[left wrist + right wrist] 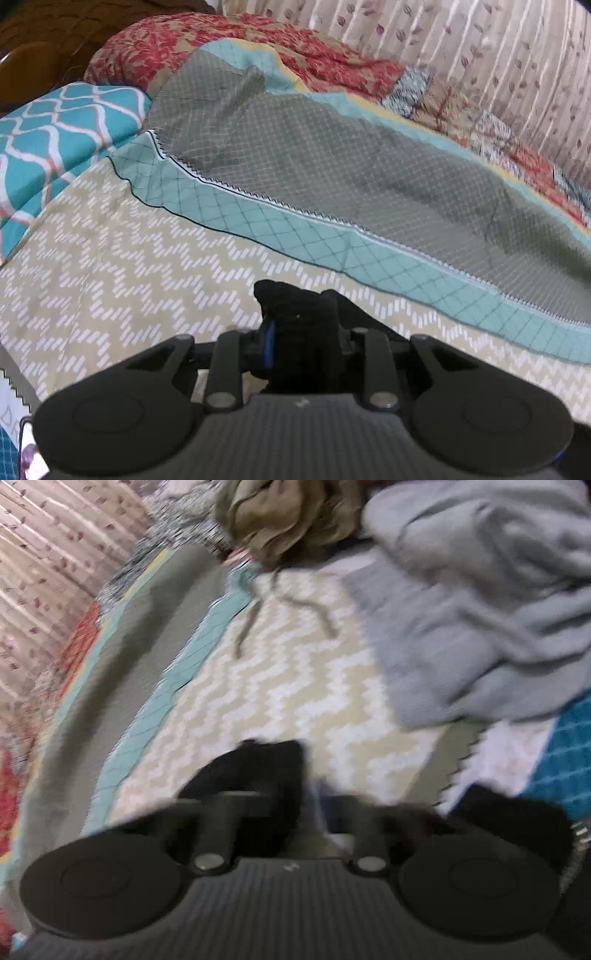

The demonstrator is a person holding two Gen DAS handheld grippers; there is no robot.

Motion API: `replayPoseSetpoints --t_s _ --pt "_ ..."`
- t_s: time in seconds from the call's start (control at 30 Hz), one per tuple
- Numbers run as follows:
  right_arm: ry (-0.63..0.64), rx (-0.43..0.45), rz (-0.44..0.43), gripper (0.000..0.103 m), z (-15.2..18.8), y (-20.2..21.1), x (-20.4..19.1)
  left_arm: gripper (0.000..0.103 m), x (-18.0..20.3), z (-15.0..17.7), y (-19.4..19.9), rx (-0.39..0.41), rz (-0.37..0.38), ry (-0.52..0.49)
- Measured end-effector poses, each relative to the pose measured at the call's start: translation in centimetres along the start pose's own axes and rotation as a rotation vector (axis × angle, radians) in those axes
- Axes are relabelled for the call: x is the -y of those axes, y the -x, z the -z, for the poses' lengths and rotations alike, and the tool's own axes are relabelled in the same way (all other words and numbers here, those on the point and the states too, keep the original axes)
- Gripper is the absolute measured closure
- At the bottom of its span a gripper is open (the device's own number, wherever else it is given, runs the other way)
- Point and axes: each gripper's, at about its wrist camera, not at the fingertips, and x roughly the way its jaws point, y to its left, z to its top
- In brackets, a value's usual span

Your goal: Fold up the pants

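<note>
My left gripper point(295, 314) is shut on a bunch of black cloth, the pants point(291, 295), held over the beige zigzag bedspread point(110, 258). My right gripper point(273, 775) is shut on black cloth of the pants point(255, 768) too; the right wrist view is blurred by motion. More black cloth point(509, 812) shows at the lower right of that view. Most of the pants is hidden below both grippers.
A grey checked and teal panel of the bedspread point(332, 166) runs across the bed. A teal patterned pillow point(55, 129) and a red floral quilt point(221, 44) lie behind. A grey garment point(480, 609) and an olive garment with drawstrings point(288, 517) lie ahead of the right gripper.
</note>
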Motion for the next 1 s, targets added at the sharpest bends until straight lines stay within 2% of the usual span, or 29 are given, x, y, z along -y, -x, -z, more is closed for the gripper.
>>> replayPoseSetpoints --t_s 0.13,0.23,0.33,0.43,0.5,0.53,0.57,0.6,0.63,0.67,0.7,0.73,0.77,0.87,1.0 --pt "-0.081 0.156 -0.139 0.098 -1.1 5.2 -1.1 0.079 -1.5 -0.5 1.7 0.045 0.020 0.071" --pt "-0.076 0.241 -0.170 0.098 -2.6 8.0 -3.0 0.079 -2.7 -1.1 2.1 0.050 0.029 0.132" --pt "-0.042 0.298 -0.179 0.098 -4.7 8.6 -6.0 0.079 -3.4 -1.7 1.6 0.058 0.034 0.195" --pt "0.026 0.314 -0.163 0.098 -6.8 6.1 -10.3 0.079 -2.8 -2.5 0.1 0.074 0.009 0.234" --pt "0.087 0.311 -0.085 0.097 -8.5 1.5 -13.9 0.076 -1.3 -2.7 -2.2 0.067 -0.045 0.230" --pt "0.140 0.301 -0.056 0.093 -9.3 -1.5 -15.2 0.071 -0.4 -2.6 -3.5 0.039 -0.082 0.208" --pt "0.228 0.279 -0.023 0.086 -9.7 -4.1 -16.5 0.069 0.5 -2.5 -5.2 -0.021 -0.126 0.171" --pt "0.294 0.277 0.048 0.074 -9.7 -6.1 -17.4 0.069 0.9 -2.3 -6.4 -0.067 -0.155 0.159" --pt "0.306 0.311 0.108 0.070 -9.3 -6.8 -17.5 0.068 0.9 -2.1 -7.0 -0.095 -0.162 0.170" --pt "0.296 0.345 0.108 0.070 -8.8 -7.0 -17.2 0.066 0.7 -1.9 -6.9 -0.088 -0.147 0.186" --pt "0.281 0.344 0.033 0.070 -8.3 -6.8 -16.1 0.064 0.2 -1.7 -6.4 -0.069 -0.124 0.195" --pt "0.270 0.319 -0.029 0.070 -7.7 -6.8 -14.9 0.060 -0.3 -1.6 -5.8 -0.052 -0.102 0.198" --pt "0.274 0.296 -0.039 0.071 -7.4 -7.0 -13.9 0.057 -0.8 -1.4 -5.3 -0.046 -0.091 0.199" --pt "0.281 0.248 -0.010 0.070 -7.1 -8.1 -10.7 0.053 -2.5 -0.8 -3.5 -0.053 -0.053 0.213" --pt "0.158 0.184 -0.010 0.069 -7.4 -10.0 -7.8 0.051 -4.1 0.8 0.0 -0.041 -0.005 0.244"
